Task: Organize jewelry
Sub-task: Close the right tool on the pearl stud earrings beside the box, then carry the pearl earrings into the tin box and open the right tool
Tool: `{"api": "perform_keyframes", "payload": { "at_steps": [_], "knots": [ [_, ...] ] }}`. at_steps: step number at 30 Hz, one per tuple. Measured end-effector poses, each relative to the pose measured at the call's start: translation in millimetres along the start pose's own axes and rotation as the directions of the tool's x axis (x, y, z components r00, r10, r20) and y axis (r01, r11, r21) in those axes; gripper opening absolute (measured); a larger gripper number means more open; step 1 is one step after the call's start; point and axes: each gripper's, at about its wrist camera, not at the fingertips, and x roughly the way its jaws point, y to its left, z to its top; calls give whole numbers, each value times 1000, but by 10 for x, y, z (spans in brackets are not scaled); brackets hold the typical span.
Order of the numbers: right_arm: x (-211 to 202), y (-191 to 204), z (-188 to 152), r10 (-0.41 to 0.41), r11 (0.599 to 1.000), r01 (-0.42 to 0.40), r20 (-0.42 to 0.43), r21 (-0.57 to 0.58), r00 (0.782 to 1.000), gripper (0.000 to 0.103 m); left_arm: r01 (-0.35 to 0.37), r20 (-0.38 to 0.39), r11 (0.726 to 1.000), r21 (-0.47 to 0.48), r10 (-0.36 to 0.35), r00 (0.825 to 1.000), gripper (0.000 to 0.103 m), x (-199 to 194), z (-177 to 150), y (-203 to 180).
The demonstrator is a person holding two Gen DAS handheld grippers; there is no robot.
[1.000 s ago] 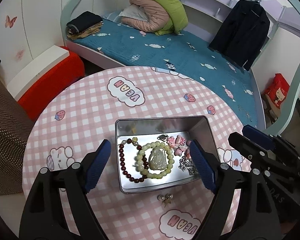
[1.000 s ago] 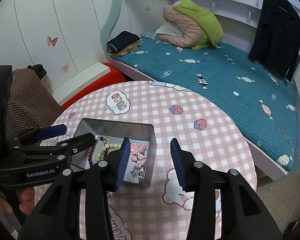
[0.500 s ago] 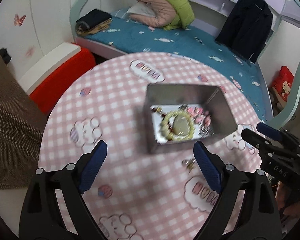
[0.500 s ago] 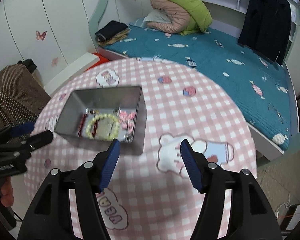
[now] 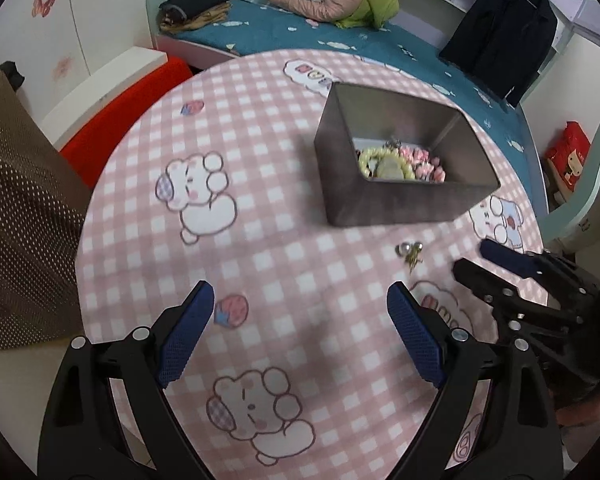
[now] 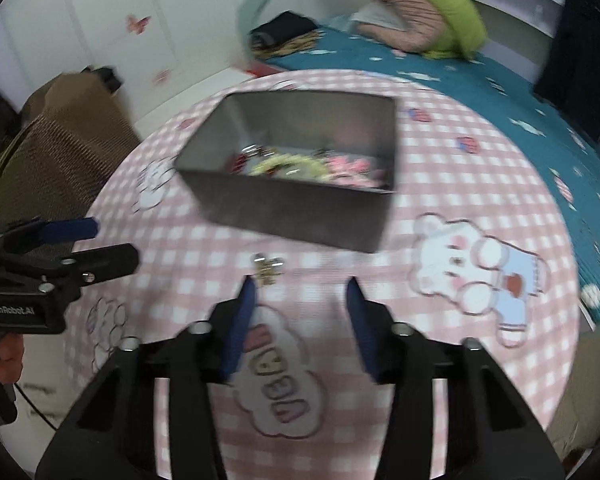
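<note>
Change: both of your grippers have pulled back from the rectangular grey metal tin (image 5: 404, 200); a second ago the left one straddled it, now it sits well short of it.
Meaning: the tin looks settled, so I judge the next job to be the stray piece lying outside it.
Stray piece: one small silver-and-gold trinket (image 6: 267, 267) lies on the pink checked tablecloth (image 5: 284, 264), just in front of the tin's near wall; blur hides its exact shape.
Right gripper (image 6: 302, 322): blue-padded tongs held moderately apart and empty; the trinket sits at about 11 o'clock from the tips, just beyond the left pad, not between them.
Left gripper (image 5: 300, 336): tongs spread wide, gripping nothing; the trinket lies at about 1 o'clock from it, well apart.
Tin position: at 12 to 1 o'clock in the left view, at 12 o'clock in the right view.
Tin contents: one pale yellow-green bead bracelet (image 5: 384, 162) around a pale stone, a cluster of pink charms (image 5: 426, 162) beside it, and some dark red beads I can only glimpse in the right view; nothing else can be counted through the blur.
Count: one tin, one loose trinket, two grippers.
Next move, as I judge it: shift your right tongs a little left and forward so the trinket falls between the pads.
</note>
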Motion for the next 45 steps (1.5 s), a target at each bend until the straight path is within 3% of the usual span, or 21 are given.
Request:
{"api": "perform_keyframes", "payload": {
  "at_steps": [3,11,13,16,24,30,37,45],
  "knots": [
    [127,124,-10,-1,999,0,-20,-45,1000,30,7,-10,1000,-12,-7,1000,89,16,-33,16],
    [305,192,7,-1,997,-2,-35,-72,999,26,38,-15,999,27,-38,999,89,27,-41,-105],
    [355,200,9,-10,996,6,-44,-87,999,12,39,-27,999,29,-38,999,89,68,-32,-125],
    [357,206,4,-13,994,9,-33,-105,999,1,45,-35,999,26,-44,998,89,108,-7,-139],
    [277,84,-16,10,998,-12,-33,-54,999,1,73,-54,997,19,-72,996,89,230,118,-228],
    [75,-126,-31,-23,1000,23,-8,4,1000,1,111,-62,993,40,-108,992,88,352,233,-428],
    [-109,-452,-51,-86,993,84,17,87,996,1,138,-63,990,2,-138,988,63,570,328,-634],
    [-147,-589,-92,-96,988,94,5,121,995,1,110,-55,994,-20,-111,992,51,731,372,-784]
  ]
}}
